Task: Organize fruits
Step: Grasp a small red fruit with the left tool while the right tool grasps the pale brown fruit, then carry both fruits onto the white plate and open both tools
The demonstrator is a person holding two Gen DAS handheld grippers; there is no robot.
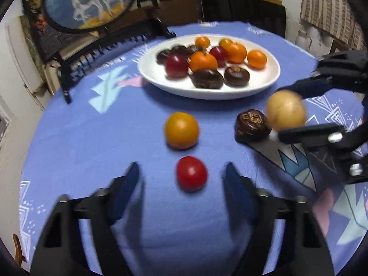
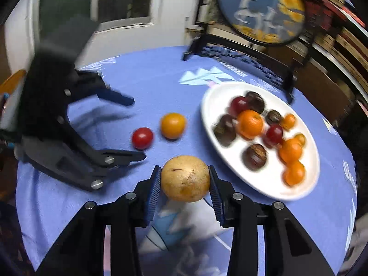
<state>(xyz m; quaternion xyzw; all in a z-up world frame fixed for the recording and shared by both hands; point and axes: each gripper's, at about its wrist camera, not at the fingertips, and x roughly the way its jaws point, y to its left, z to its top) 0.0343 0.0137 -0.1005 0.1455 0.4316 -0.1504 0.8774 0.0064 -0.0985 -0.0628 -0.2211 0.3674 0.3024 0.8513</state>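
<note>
My right gripper (image 2: 185, 179) is shut on a pale yellow round fruit (image 2: 185, 179), held above the blue cloth; it also shows in the left wrist view (image 1: 286, 110). My left gripper (image 1: 182, 174) is open, its fingers either side of a red tomato (image 1: 191, 173) on the cloth, which also shows in the right wrist view (image 2: 142, 138). A yellow-orange tomato (image 1: 181, 130) lies just beyond it. A dark brown chestnut-like fruit (image 1: 252, 125) lies next to the right gripper. A white oval plate (image 1: 151, 71) holds several oranges, red fruits and dark fruits.
The round table has a blue patterned cloth (image 1: 103, 138). A dark wooden stand (image 1: 110, 43) with a round painted panel (image 1: 87, 0) stands behind the plate at the table's far left. The plate also shows in the right wrist view (image 2: 230, 161).
</note>
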